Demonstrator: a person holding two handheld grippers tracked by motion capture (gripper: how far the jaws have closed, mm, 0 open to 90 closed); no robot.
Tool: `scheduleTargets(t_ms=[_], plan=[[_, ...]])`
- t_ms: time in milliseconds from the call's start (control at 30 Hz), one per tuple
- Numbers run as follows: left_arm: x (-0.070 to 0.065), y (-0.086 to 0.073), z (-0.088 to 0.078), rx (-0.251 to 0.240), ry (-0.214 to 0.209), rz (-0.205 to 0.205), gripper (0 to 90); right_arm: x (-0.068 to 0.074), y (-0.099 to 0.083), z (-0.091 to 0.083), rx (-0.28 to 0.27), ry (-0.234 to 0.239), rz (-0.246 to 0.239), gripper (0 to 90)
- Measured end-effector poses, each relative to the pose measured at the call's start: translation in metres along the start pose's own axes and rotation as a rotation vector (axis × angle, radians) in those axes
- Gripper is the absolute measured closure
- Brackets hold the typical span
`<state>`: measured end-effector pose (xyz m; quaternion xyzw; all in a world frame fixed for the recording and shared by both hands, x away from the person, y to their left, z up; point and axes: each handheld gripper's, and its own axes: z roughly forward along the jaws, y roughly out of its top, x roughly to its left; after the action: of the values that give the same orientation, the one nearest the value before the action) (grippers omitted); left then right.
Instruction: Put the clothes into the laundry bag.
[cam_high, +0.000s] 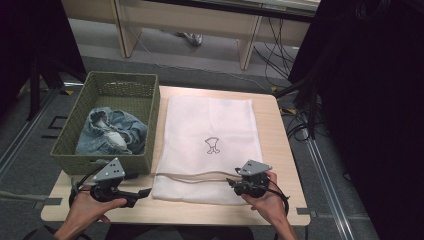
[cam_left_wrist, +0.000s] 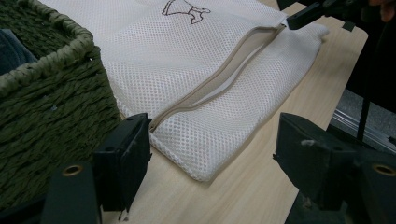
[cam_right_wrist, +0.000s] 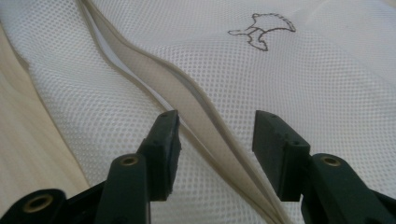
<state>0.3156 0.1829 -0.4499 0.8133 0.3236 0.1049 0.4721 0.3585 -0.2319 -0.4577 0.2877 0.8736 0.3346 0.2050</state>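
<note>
The pale wooden surface (cam_high: 280, 150) carries everything, and its near edge and right-hand strip lie bare, so both hands have open room there. A white mesh laundry bag (cam_high: 210, 130) lies flat across the middle of it, reaching from close to the far edge down towards the near one, with a small dark outline figure (cam_high: 213, 146) stitched near its middle. To its left, just beside it, stands a green woven basket (cam_high: 100, 87) that overhangs the left edge of the surface and holds crumpled blue denim (cam_high: 112, 132).

Across the near end of the bag runs a beige zipper band (cam_high: 192, 174), gaping slightly along its length. In the left claw view the band (cam_left_wrist: 219, 77) runs from the bag's near corner away to the far side, where the other claw's tip meets it.

The right claw (cam_high: 234, 183) rests on the bag at the right end of that band. In its own view, the right claw (cam_right_wrist: 215, 133) stands partly open with the band (cam_right_wrist: 205, 126) running up between its two pads; neither pad presses the band, and it has hold of nothing.

The left claw (cam_high: 145, 192) hovers over the bare near left corner of the surface, just before the basket's front wall and apart from the bag. In its own view, the left claw (cam_left_wrist: 212, 149) is spread wide and empty, with the bag's near corner (cam_left_wrist: 201, 172) lying between its jaws but farther off, untouched.
</note>
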Motion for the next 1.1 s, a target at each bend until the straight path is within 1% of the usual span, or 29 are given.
scheduleTargets(t_ms=[33,67,100,133,167,200,233,300,333,367,400,467,533,567,600,633,667,700,733,767,833,867,900,933,1000,1033,1067,1100], plan=[[0.0,0.0,0.0,0.002,-0.001,0.0,25.9,0.0,0.002,0.005,0.011,-0.003,-0.013,52.7],[0.0,0.0,0.0,0.004,-0.001,0.001,25.9,0.0,0.003,0.01,0.028,0.0,-0.014,52.9],[0.0,0.0,0.0,0.004,-0.001,0.0,25.9,-0.001,0.005,0.013,0.028,0.004,-0.026,52.9],[0.0,0.0,0.0,-0.001,-0.004,-0.001,25.9,0.0,0.006,0.018,0.037,0.007,-0.018,52.9],[-0.001,-0.001,0.001,0.0,0.0,-0.026,25.9,0.0,0.008,0.022,0.041,0.01,-0.032,53.0],[-0.001,-0.001,0.001,0.0,0.0,-0.026,25.9,0.0,0.01,0.028,0.052,0.009,-0.052,53.3],[0.0,-0.001,0.001,0.002,-0.003,0.001,25.9,0.0,0.012,0.031,0.063,0.009,-0.065,53.2],[0.0,-0.001,0.0,0.004,-0.002,0.002,25.9,0.001,0.014,0.039,0.075,0.006,-0.086,53.2],[-0.001,-0.002,0.001,0.006,0.001,-0.016,25.9,0.001,0.015,0.042,0.081,0.007,-0.098,53.2],[0.0,-0.001,0.001,0.009,-0.007,-0.002,25.9,0.001,0.016,0.045,0.087,-0.003,-0.103,53.3],[0.001,-0.001,0.001,0.014,-0.014,0.008,25.9,0.001,0.017,0.048,0.096,0.0,-0.108,54.0],[0.0,-0.001,0.001,0.016,-0.016,0.003,25.9,0.001,0.02,0.053,0.1,-0.002,-0.133,55.2],[0.0,-0.001,0.001,0.017,-0.016,0.006,26.3,0.001,0.02,0.055,0.103,0.0,-0.127,57.0],[0.0,-0.001,0.001,0.017,-0.015,0.01,26.3,0.002,0.021,0.056,0.109,-0.008,-0.121,59.4],[0.0,-0.001,0.001,0.018,-0.015,0.01,26.6,0.0,0.025,0.06,0.099,-0.004,-0.148,66.0],[0.0,-0.001,0.001,0.019,-0.018,0.011,26.7,0.0,0.025,0.06,0.1,-0.005,-0.142,67.8],[-0.002,-0.001,0.001,0.02,-0.014,-0.014,26.9,0.0,0.027,0.06,0.093,0.003,-0.139,69.6],[-0.001,-0.001,0.001,0.021,-0.014,-0.011,27.2,-0.001,0.028,0.061,0.087,0.006,-0.148,71.7],[0.0,-0.001,0.002,0.016,-0.009,0.012,27.2,-0.003,0.03,0.061,0.082,0.011,-0.17,73.4],[-0.001,-0.001,0.002,0.017,-0.007,0.007,27.3,-0.003,0.032,0.061,0.075,0.008,-0.159,75.8],[-0.001,-0.001,0.002,0.016,-0.012,0.004,27.7,-0.004,0.036,0.062,0.071,0.011,-0.152,78.4],[-0.002,-0.001,0.002,0.019,-0.008,-0.006,28.0,-0.005,0.038,0.063,0.069,0.016,-0.159,80.1],[0.0,0.0,0.002,0.019,-0.017,0.018,28.0,-0.007,0.039,0.064,0.064,0.015,-0.166,81.2],[-0.001,-0.001,0.003,0.022,-0.016,-0.006,28.1,-0.007,0.041,0.064,0.067,0.017,-0.147,82.3],[-0.002,-0.001,0.002,0.017,-0.01,-0.003,28.4,-0.01,0.044,0.064,0.051,0.015,-0.116,84.2],[0.0,0.0,0.002,0.018,-0.018,0.018,28.6,-0.012,0.045,0.064,0.047,0.019,-0.112,84.6],[-0.001,-0.001,0.003,0.021,-0.016,-0.004,28.6,-0.014,0.047,0.064,0.042,0.02,-0.094,84.8],[-0.001,0.0,0.003,0.017,-0.008,-0.002,28.7,-0.016,0.049,0.063,0.033,0.019,-0.081,85.0]])
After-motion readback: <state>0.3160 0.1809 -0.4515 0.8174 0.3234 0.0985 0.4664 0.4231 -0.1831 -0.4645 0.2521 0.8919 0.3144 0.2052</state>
